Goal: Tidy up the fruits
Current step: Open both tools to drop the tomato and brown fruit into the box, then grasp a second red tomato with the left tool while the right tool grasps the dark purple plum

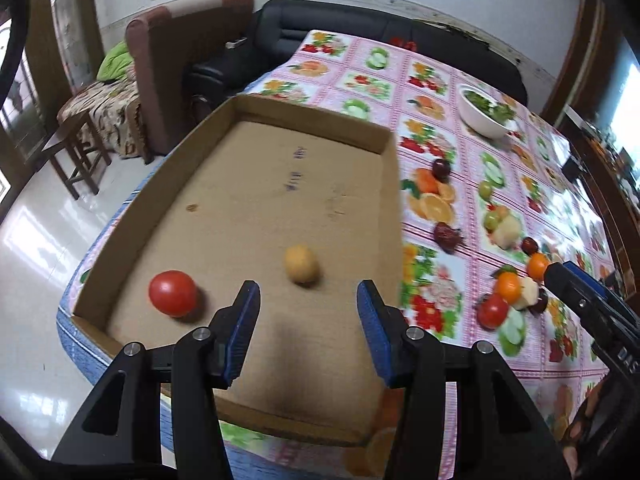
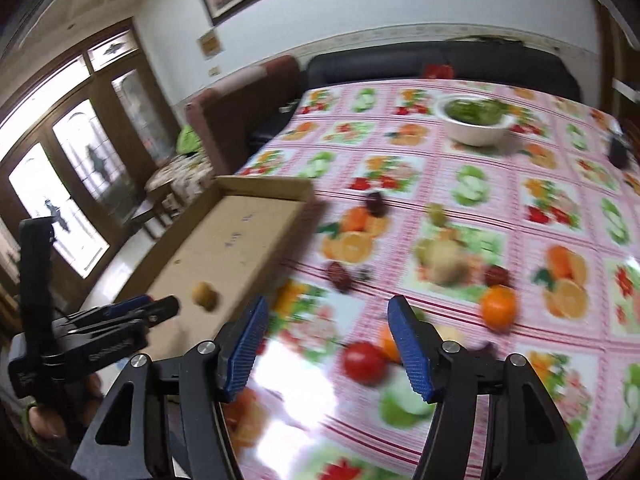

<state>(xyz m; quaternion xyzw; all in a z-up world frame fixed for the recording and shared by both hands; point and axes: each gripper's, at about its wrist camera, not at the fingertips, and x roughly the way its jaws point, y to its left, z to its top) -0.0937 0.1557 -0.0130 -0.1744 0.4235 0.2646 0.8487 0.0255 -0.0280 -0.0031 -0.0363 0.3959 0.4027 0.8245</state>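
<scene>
A shallow cardboard tray [image 1: 260,184] lies on the table's left side. In it rest a red tomato [image 1: 173,293] and a yellowish round fruit [image 1: 302,264]. My left gripper [image 1: 308,296] hovers open over the tray's near end, nothing between its fingers. Loose on the tablecloth to the right lie another tomato [image 2: 364,362], an orange [image 2: 498,306], a second orange [image 1: 508,286] and several dark red fruits [image 2: 340,276]. My right gripper [image 2: 328,320] is open and empty above the cloth, just right of the tray's edge, with the tomato slightly ahead of its right finger.
A white bowl of greens [image 2: 476,122] stands at the table's far side. The fruit-print tablecloth [image 2: 500,184] makes real fruit hard to pick out. A dark sofa [image 1: 320,20] and a brown armchair [image 1: 180,52] stand beyond the table. A wooden stool [image 1: 76,160] is at the left.
</scene>
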